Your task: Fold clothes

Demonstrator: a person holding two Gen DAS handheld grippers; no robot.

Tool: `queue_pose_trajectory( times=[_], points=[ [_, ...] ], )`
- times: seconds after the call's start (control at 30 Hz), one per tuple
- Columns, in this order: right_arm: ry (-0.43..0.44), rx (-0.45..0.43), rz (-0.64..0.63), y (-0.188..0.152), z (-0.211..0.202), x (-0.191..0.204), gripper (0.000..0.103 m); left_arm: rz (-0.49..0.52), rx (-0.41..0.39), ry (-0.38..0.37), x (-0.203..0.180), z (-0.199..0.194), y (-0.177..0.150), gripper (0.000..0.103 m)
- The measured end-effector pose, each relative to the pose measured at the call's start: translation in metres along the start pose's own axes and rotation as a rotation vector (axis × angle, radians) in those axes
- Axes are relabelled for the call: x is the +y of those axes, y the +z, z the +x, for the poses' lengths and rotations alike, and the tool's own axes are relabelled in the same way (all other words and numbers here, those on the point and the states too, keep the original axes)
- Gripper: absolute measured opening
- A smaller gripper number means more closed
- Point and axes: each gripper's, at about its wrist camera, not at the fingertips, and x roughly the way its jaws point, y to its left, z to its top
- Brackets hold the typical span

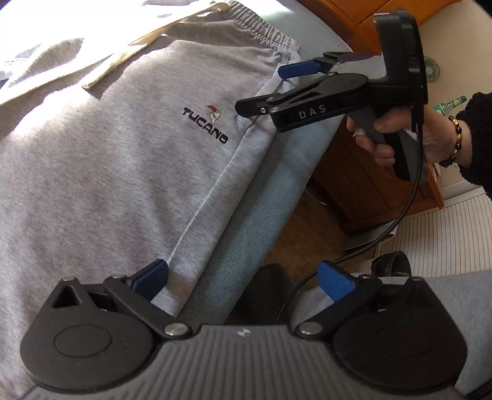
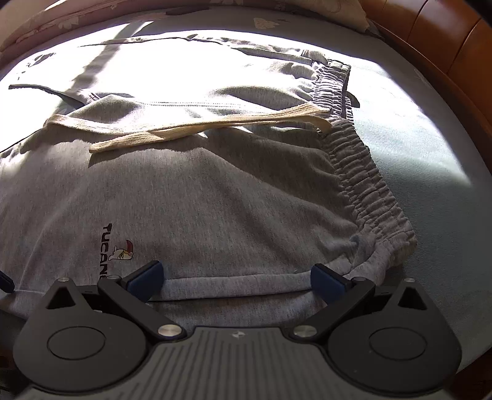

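Grey sweatpants with a black TUCANO logo lie spread flat on the bed. Their elastic waistband is at the right, and a cream drawstring trails across the cloth. My left gripper is open and astride the pants' side seam at the bed edge, its left finger over the cloth. My right gripper, held by a hand, is open beside the waistband corner. In the right wrist view the right gripper hovers open over the sweatpants at the side seam, holding nothing.
The blue-grey bed sheet shows beyond the pants' edge. A wooden cabinet and a striped floor mat are beside the bed. A wooden headboard and floral bedding border the far side. Strong sunlight washes out the far cloth.
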Motion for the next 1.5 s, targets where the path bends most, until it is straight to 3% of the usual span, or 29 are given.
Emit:
queue_pose_trajectory(
  times=[0.23,0.47,0.6,0.73,0.97,1.1,1.5],
  points=[
    [0.064,0.006,-0.051,-0.001,0.001,0.007,0.103,-0.035,-0.037,0.147,0.016,-0.012,0.009,0.102],
    [0.112,0.021,-0.091,-0.001,0.002,0.012,0.103,-0.131,-0.146,0.253,0.032,-0.020,0.036,0.102],
    [0.123,0.035,-0.097,0.001,0.006,0.012,0.103,-0.194,-0.255,0.278,0.035,-0.022,0.050,0.102],
    [0.132,0.020,-0.100,-0.001,0.006,0.010,0.103,-0.200,-0.300,0.244,0.029,-0.019,0.063,0.102],
    [0.124,-0.008,-0.093,-0.004,0.005,0.010,0.103,-0.221,-0.239,0.056,0.023,0.006,0.072,0.103],
    [0.122,-0.017,-0.100,-0.005,0.005,0.010,0.103,-0.300,-0.259,0.030,0.032,0.008,0.067,0.102],
    [0.125,-0.018,-0.096,-0.005,0.006,0.011,0.103,-0.350,-0.226,-0.004,0.041,0.011,0.075,0.102]
  ],
)
